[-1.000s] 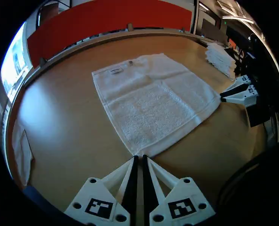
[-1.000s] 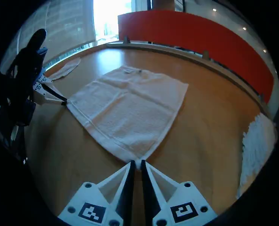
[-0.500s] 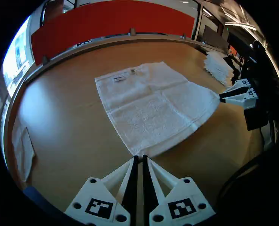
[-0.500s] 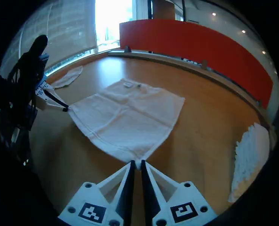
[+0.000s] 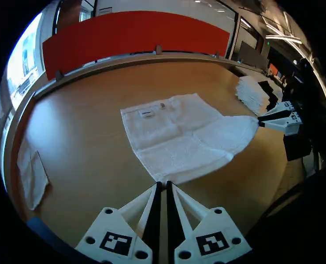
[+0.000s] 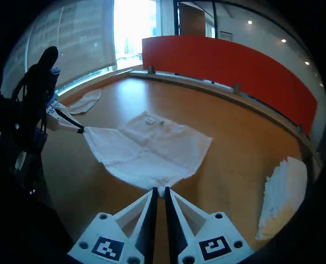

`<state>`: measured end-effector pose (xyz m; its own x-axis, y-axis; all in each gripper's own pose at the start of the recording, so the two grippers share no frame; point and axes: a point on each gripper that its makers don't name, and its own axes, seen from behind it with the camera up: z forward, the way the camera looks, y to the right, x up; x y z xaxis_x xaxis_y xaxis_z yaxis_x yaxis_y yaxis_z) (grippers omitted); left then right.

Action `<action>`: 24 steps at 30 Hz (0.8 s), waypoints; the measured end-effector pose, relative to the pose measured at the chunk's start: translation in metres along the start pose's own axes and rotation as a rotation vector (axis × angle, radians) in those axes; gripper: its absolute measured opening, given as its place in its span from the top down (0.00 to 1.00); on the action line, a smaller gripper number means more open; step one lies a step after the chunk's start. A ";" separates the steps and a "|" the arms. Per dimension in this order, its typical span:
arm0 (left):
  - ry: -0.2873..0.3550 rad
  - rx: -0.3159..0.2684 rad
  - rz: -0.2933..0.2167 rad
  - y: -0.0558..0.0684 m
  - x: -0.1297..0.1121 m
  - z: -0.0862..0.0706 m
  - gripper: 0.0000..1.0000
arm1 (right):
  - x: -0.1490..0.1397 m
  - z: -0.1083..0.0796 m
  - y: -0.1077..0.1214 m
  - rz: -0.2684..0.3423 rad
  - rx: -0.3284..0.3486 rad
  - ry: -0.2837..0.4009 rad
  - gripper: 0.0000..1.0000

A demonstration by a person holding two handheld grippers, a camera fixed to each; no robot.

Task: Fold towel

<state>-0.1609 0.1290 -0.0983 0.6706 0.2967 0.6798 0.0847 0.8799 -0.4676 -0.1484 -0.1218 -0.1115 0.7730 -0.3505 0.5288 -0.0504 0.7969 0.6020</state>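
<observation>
Across the big brown worktop (image 5: 75, 132) I see a long red board (image 5: 136, 31) standing at the far rim. Mid worktop is the white towel (image 5: 180, 132): far half lies flat on the wood, near edge is held up off it btw two corners. Off to one side sits a pile of folded white cloths (image 5: 251, 90), well apart from the towel. One small cloth (image 5: 31, 171) lies flat near the other rim. My left hand-held gripper (image 5: 163, 185) has its fingers pressed tight on one near corner of the towel. My right hand-held gripper (image 6: 160, 190) pinches the other near corner the same way. Two tiny tags (image 5: 147, 113) sit by the towel's far edge.
</observation>
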 end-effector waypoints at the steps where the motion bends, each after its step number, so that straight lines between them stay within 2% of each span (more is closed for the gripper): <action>1: 0.002 -0.001 -0.006 0.001 0.001 -0.002 0.92 | 0.002 -0.003 0.000 0.001 -0.002 0.000 0.88; 8: 0.023 -0.007 -0.052 0.005 0.009 -0.019 0.92 | 0.016 -0.021 -0.003 0.018 -0.001 0.013 0.88; 17: 0.018 -0.023 -0.049 0.016 0.007 -0.034 0.92 | 0.017 -0.040 -0.009 0.036 0.010 0.007 0.88; 24: 0.015 -0.036 -0.078 0.023 0.003 -0.040 0.92 | 0.017 -0.047 -0.012 0.042 0.014 0.001 0.88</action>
<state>-0.1275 0.1353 -0.1299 0.6722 0.2221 0.7062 0.1632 0.8860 -0.4340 -0.1052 -0.1146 -0.1378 0.7709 -0.3161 0.5529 -0.0919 0.8038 0.5877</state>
